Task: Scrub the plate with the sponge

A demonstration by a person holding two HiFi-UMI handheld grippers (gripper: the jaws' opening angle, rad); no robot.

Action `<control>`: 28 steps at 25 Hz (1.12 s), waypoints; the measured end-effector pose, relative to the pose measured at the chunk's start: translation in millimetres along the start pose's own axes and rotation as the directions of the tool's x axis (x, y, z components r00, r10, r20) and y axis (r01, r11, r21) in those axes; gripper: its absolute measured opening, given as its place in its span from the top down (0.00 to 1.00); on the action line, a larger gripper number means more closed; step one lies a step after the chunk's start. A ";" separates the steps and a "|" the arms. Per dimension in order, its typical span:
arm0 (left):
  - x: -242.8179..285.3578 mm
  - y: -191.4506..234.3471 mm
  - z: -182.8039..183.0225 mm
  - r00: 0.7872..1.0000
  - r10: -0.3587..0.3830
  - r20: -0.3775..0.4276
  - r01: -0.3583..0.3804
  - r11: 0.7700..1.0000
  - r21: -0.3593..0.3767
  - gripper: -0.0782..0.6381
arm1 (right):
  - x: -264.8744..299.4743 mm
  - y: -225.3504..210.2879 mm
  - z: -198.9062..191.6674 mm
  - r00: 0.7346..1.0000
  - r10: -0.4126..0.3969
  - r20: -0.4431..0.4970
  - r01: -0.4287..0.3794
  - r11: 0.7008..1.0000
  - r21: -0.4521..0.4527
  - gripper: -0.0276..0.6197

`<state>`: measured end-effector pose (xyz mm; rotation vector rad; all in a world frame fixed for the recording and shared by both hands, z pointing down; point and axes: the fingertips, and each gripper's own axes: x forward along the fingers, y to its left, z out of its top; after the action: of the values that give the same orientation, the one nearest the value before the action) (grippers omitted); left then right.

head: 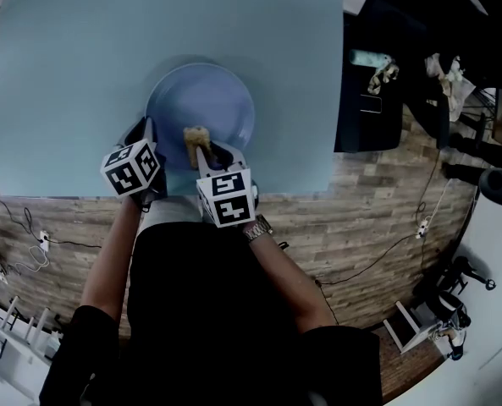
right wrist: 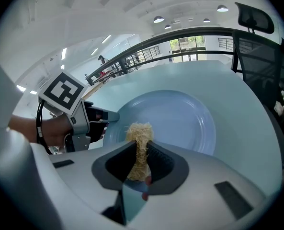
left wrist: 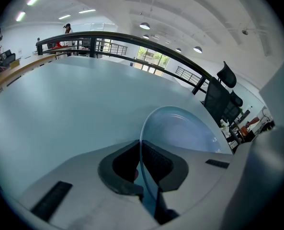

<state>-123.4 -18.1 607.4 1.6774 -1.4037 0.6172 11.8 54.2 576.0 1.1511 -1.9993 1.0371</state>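
Hazard: the left gripper (head: 149,134) is clamped on the near-left rim of the plate (head: 201,108) only; with so thin an edge grip, firm scrubbing pressure could, in my judgement, pull the rim from the jaws or pivot the plate on the table (head: 73,57); the plate lies close to the table's near edge, so a slide towards the person risks a fall; the right gripper (right wrist: 141,157) pinches the sponge (right wrist: 140,135), a fibrous tan pad, with little protruding; pressing too low could bring the jaw tips onto the plate. Sponge position: over the plate's near part; contact cannot be confirmed. Plate contents: none visible; no residue or water discernible.
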 end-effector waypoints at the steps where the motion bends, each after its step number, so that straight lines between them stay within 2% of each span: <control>1: -0.5 0.3 -0.1 1.000 0.001 0.002 -0.001 1.000 0.000 0.87 | -1.7 -1.9 0.1 1.000 -0.002 0.004 0.002 1.000 0.003 0.85; 28: -0.3 0.8 -0.7 1.000 0.019 0.009 -0.019 1.000 0.016 0.87 | -22.4 -63.2 4.8 0.996 -0.082 0.035 0.080 0.994 0.074 0.85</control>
<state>-124.1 -17.4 607.7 1.6829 -1.4256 0.6343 77.4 39.4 576.4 1.2881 -1.9408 1.0610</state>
